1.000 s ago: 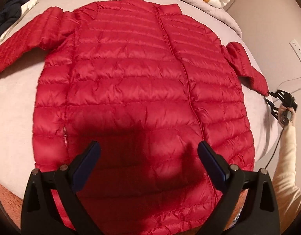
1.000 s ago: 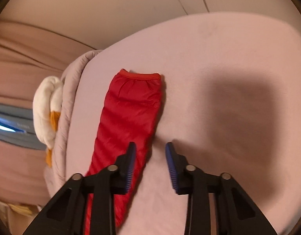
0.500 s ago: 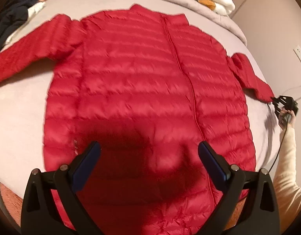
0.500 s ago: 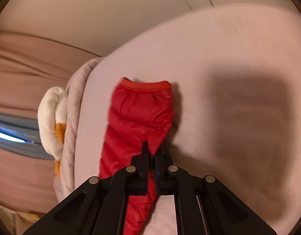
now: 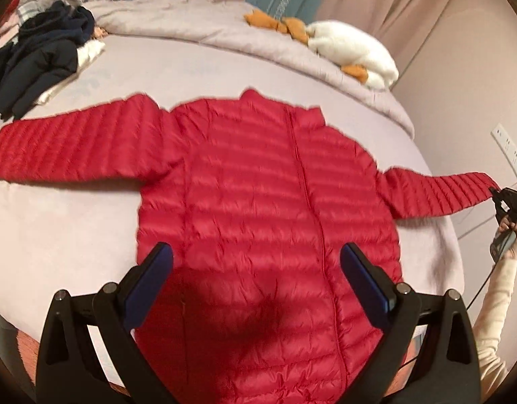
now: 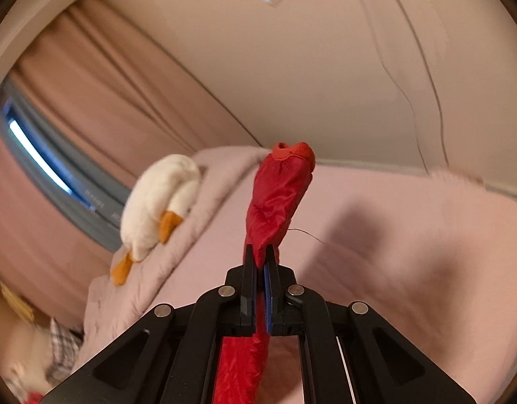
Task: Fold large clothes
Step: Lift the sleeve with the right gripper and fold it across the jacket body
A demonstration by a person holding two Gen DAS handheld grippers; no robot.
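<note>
A red quilted puffer jacket lies front up on the pale bed, its left sleeve stretched flat. My left gripper hangs open above the jacket's lower half, touching nothing. Out at the right edge, my right gripper is shut on the end of the right sleeve, which is pulled out straight and lifted off the bed. In the right wrist view that gripper pinches the sleeve just behind its cuff, and the cuff sticks up past the fingertips.
A dark pile of clothes lies at the bed's far left corner. A white and orange plush toy rests on a rumpled grey blanket along the far side. A wall with a socket strip stands to the right. A person's sleeve is lower right.
My right gripper closed on the right sleeve near the cuff and lifted it, pulling the sleeve straight out. My left gripper rose, so more of the bed and jacket shows.
</note>
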